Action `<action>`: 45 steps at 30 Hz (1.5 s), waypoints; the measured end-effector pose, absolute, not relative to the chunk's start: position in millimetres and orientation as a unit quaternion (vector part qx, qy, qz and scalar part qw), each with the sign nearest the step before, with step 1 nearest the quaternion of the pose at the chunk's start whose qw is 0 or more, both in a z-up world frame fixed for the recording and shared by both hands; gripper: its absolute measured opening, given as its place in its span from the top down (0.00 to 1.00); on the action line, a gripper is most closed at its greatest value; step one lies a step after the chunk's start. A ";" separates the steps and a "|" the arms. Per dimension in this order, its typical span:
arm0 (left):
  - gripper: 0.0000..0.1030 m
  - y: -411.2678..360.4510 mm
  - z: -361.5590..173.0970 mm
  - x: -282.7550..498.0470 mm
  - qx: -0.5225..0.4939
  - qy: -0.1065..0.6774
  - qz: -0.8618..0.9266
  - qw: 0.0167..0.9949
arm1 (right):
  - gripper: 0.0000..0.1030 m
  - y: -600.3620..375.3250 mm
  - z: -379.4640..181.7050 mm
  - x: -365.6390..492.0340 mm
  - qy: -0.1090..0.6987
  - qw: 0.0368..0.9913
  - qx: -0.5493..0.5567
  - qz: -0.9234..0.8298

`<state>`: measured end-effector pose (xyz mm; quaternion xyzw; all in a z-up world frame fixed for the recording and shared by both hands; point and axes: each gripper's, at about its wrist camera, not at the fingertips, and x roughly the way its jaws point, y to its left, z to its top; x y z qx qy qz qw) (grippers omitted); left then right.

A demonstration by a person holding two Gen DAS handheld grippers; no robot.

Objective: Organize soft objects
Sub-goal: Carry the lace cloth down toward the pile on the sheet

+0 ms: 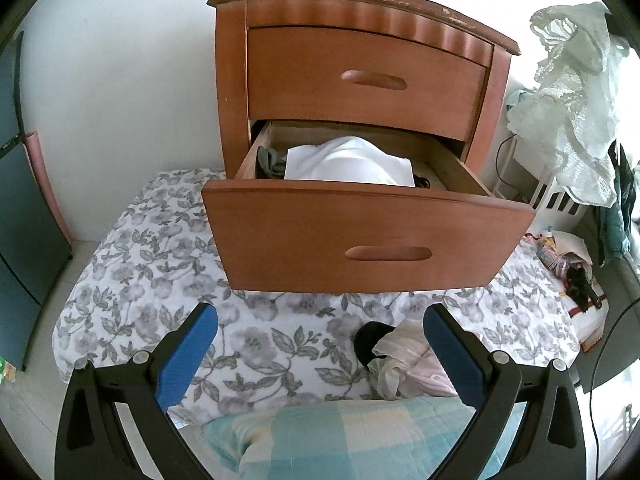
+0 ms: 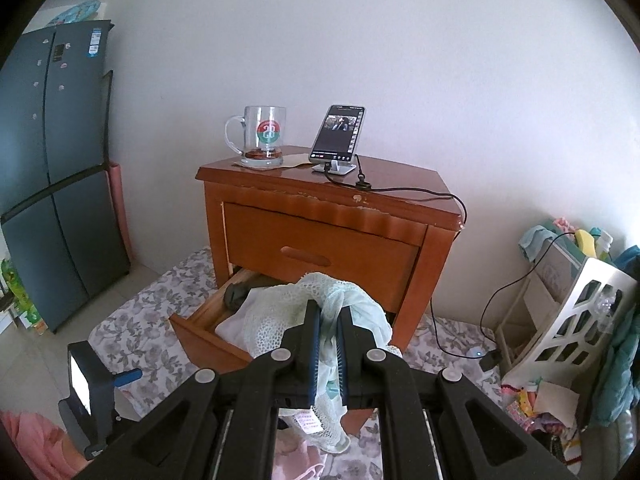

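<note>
Right wrist view: right gripper (image 2: 329, 344) pinches mint lace garment (image 2: 280, 316) above open drawer (image 2: 200, 322); left gripper (image 1: 320, 344) gapes empty.

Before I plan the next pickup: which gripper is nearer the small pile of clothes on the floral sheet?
Left. The left gripper hangs open beside the small pile of clothes; the right gripper holds a mint lace garment up by the open drawer.
</note>
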<state>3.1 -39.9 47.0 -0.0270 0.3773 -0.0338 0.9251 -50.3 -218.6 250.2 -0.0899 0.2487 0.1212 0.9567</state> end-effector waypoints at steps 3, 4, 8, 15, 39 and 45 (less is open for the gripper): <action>0.01 -39.9 48.3 1.0 -0.027 0.376 -0.034 0.926 | 0.92 -217.3 249.1 -52.3 0.251 0.956 -0.090 0.123; 0.01 -39.9 48.5 0.9 -0.027 0.376 -0.033 0.926 | 0.92 -216.8 248.4 -53.0 0.252 0.955 -0.091 0.124; 0.01 -39.2 49.4 -2.1 -0.028 0.374 -0.032 0.926 | 0.92 -216.2 245.8 -54.4 0.257 0.954 -0.090 0.126; 0.01 -37.9 49.3 -3.6 -0.030 0.375 -0.031 0.926 | 0.92 -211.3 230.4 -51.7 0.278 0.947 -0.091 0.135; 0.01 -30.7 37.8 1.9 -0.037 0.389 -0.026 0.920 | 0.92 -188.8 89.4 -3.8 0.450 0.875 -0.081 0.160; 0.01 -28.6 34.6 4.0 -0.039 0.394 -0.023 0.918 | 0.91 -184.2 59.1 5.8 0.480 0.859 -0.081 0.159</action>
